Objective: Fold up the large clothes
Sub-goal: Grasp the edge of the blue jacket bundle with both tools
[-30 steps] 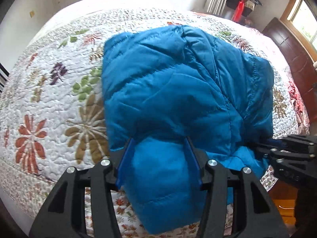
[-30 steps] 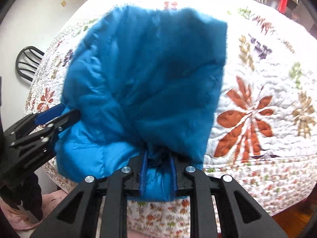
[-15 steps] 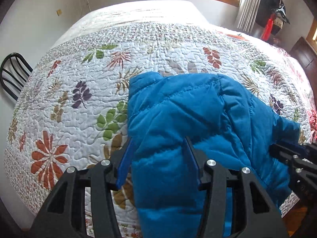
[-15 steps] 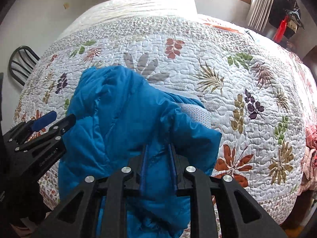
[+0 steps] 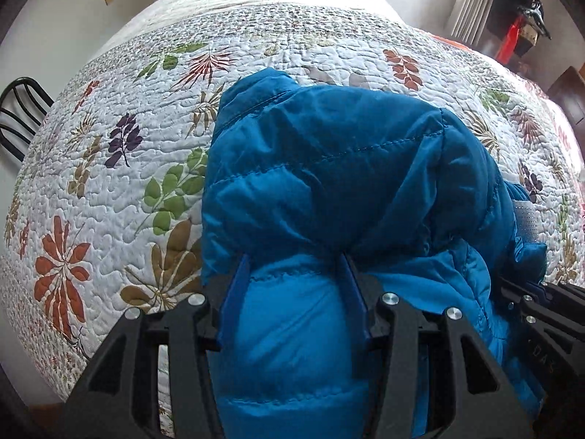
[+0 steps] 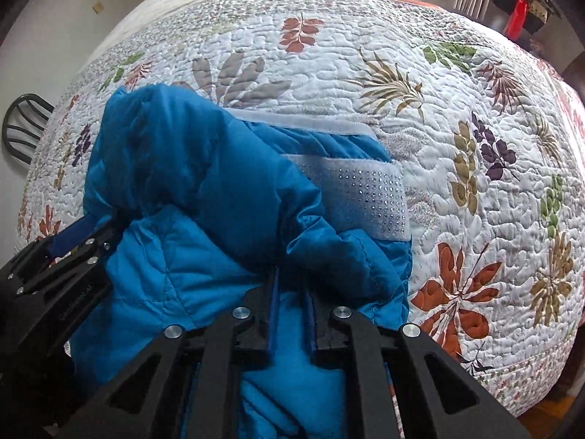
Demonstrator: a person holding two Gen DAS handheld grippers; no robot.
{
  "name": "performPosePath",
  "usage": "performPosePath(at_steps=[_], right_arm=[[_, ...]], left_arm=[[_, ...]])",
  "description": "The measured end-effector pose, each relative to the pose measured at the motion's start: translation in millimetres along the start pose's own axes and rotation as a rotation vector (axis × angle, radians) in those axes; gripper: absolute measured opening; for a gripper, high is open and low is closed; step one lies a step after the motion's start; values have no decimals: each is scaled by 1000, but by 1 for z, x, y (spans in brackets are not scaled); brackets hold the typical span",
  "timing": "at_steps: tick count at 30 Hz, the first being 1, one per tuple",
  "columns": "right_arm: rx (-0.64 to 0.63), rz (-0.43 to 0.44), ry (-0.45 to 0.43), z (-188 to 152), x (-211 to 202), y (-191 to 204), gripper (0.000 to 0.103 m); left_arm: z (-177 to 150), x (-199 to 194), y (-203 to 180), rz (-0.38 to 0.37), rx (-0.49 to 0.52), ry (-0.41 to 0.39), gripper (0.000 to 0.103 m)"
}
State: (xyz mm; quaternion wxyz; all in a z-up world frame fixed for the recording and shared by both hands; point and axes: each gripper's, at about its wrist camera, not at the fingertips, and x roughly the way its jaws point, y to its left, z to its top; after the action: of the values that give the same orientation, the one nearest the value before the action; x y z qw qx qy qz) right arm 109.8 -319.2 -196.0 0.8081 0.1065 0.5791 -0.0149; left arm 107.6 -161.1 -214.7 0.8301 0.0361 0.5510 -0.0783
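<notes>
A blue quilted puffer jacket [image 5: 329,168] lies bunched on the near part of a bed; it also shows in the right wrist view [image 6: 204,197], with a white studded band [image 6: 365,197] along its right side. My left gripper [image 5: 294,267] is shut on a thick fold of the jacket at its near left edge. My right gripper [image 6: 292,281] is shut on a fold at the jacket's near right edge. Each gripper shows in the other's view: the right one [image 5: 537,303] and the left one [image 6: 73,241].
The bed wears a white floral quilt [image 5: 153,117], which also fills the right side of the right wrist view [image 6: 475,146]. A black chair [image 5: 18,109] stands left of the bed. A curtain [image 5: 471,0] and a dark object with red on it [image 5: 523,25] are at the far right.
Both grippers have lifted the jacket's near edge and carried it forward over the rest. The jacket now covers less of the bed and lies doubled over, with the white band showing.
</notes>
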Motion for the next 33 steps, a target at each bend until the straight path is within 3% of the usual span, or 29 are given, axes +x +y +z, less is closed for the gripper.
performPosePath(at_steps=[7,13,16,26,33], right_arm=[[15,5,-54,-6,-37,1,13],[-7,-12,-112,-41,-80,10,16],[-4,-23,-106,-56,-85,10,16],[44,-14,-16,-93,-53,5,17],[60,15,-9,-101,-27,0,18]], left_arm=[[2,-22,11,-19,-45,9,48],[-26,-56,24,23,-46,-28,47],[-42,-65,22,31,3,-44,47],[-67,-60,16,26,68,-35,47],[-79,-47,13,13,88,-47,47]])
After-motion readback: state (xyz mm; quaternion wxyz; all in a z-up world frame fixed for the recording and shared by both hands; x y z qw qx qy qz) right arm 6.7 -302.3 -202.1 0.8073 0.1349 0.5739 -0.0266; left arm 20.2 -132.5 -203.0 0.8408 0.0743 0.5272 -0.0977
